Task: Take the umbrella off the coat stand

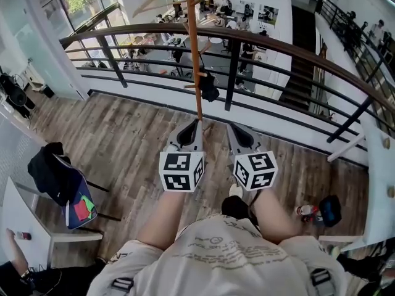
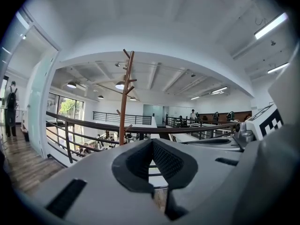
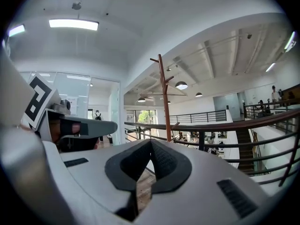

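A thin brown coat stand (image 1: 194,48) rises in front of the railing, straight ahead of me. A small black folded umbrella (image 1: 208,86) hangs on a low peg on its right side. My left gripper (image 1: 194,124) is shut and empty, its tip just under the foot of the pole in the head view. Beside it on the right, my right gripper (image 1: 233,128) is also shut and empty. Past the closed left gripper (image 2: 152,140) the stand (image 2: 124,97) shows a little to the left. Past the closed right gripper (image 3: 151,142) the stand (image 3: 164,97) shows slightly right. Neither gripper view shows the umbrella clearly.
A dark curved railing (image 1: 247,42) runs behind the stand, with a drop to a lower floor beyond it. A chair with a black jacket and a blue bag (image 1: 62,184) stands at the left beside a white table (image 1: 18,221). Small items (image 1: 321,209) lie on the wooden floor at the right.
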Tool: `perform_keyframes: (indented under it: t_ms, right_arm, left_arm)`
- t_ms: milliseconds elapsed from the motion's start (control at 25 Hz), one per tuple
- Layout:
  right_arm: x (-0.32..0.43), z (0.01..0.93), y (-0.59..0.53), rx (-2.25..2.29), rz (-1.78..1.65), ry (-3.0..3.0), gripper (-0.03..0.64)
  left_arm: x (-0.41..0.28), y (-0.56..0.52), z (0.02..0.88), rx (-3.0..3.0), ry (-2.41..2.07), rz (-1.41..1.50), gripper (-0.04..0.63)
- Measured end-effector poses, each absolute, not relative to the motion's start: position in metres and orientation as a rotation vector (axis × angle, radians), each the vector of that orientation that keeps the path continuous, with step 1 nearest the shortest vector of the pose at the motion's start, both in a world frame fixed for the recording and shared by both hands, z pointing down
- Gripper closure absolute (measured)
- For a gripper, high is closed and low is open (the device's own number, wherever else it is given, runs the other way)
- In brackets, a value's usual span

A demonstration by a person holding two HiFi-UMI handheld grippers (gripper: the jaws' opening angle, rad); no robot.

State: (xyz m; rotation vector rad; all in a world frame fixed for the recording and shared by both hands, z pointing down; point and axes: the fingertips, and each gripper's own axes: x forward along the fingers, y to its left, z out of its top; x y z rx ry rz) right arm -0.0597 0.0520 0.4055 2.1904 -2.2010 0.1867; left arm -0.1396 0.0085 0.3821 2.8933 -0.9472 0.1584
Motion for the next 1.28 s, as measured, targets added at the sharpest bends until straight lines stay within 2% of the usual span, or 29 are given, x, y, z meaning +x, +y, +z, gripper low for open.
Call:
perform_keyframes:
  t_ms: [560,920,1280]
  right_arm:
    - [0.026,0.416,-0.069,2.137,0.125,-2.294,0.614]
    - [0.090,0.417,-0.155,1.962,0.103,-2.372,0.614]
    - [0.141,0.435,-0.237,1.712,0.088,-2.468,0.614]
  left_arm:
    - [-0.073,-0.101,0.385,2.904,-1.046,0.127,0.591]
    - [-0.004,-0.177,0.383,2.853,-1.127,0.173,0.591]
    - [0.031,-0.244,0.398,2.742,-1.289,0.246,0.591]
